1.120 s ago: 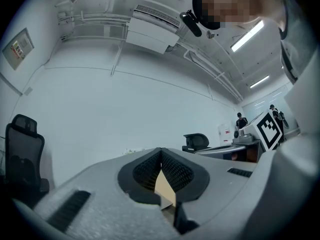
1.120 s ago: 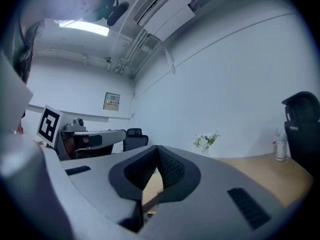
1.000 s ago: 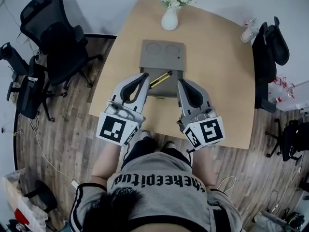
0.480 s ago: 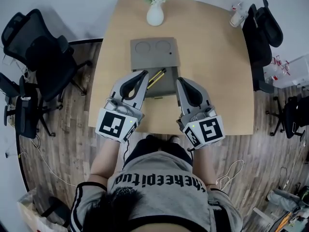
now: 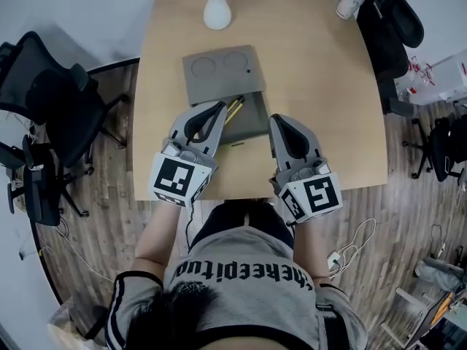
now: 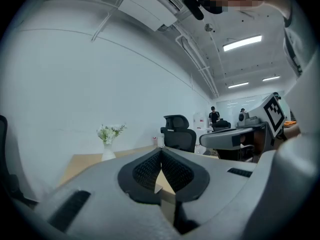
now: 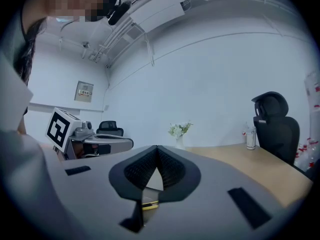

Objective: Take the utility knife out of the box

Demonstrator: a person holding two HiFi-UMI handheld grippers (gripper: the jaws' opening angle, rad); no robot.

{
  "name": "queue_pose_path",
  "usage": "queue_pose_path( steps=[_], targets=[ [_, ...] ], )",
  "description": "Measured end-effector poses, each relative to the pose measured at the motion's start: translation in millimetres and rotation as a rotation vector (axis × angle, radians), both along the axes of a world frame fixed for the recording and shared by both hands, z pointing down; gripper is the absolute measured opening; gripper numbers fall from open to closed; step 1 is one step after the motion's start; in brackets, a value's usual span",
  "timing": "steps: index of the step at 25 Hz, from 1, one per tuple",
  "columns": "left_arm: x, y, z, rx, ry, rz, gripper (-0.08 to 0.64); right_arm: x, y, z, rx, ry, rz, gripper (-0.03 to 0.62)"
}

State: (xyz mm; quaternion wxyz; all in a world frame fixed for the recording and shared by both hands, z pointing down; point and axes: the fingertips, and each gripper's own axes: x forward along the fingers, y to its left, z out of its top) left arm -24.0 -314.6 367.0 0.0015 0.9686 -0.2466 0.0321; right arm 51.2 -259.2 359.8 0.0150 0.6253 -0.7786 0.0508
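- Grey left gripper (image 5: 218,106) (jaws clenched, nothing between them) hangs over the left side of the open grey box (image 5: 254,122).
- Grey right gripper (image 5: 280,119), also clenched and empty, is just right of the box.
- Yellow-and-black utility knife (image 5: 233,110) lies inside the box.

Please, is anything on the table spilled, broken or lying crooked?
Nothing is spilled or broken. Only the utility knife lies diagonally in the open grey box, not parallel to its walls. The vase stands upright.

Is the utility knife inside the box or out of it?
Inside: the yellow-and-black utility knife lies in the open part of the grey box.
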Motion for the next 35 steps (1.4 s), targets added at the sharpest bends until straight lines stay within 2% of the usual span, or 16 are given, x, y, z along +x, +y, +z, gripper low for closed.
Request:
queue_pose_path(
  steps=[10,17,23,30,35],
  targets=[
    [23.7,-15.8,59.7,-0.079,-0.136,0.047,0.018,16.8,-6.1,21.8,-0.048,-0.012,0.060,0.006],
    [36.2,-21.5,107.3,-0.153,-0.257,0.090,0.018,26.3,-10.7,40.6,-0.087,-0.031,0.084,0.006],
    [45.5,-17.5,149.8,-0.216,-0.371,0.171,0.018,32.4,-11.7,51.8,-0.110,-0.047,0.099,0.006],
    [52.3,-25.7,190.9,-0.281,-0.489,0.204,0.021,40.3,-13.6,58.6,-0.128,-0.053,0.111,0.006],
    [56.8,-30.7,221.6,-0.317,-0.599,0.222,0.087,48.6,-14.7,61.7,-0.141,-0.049,0.121,0.006]
  ],
)
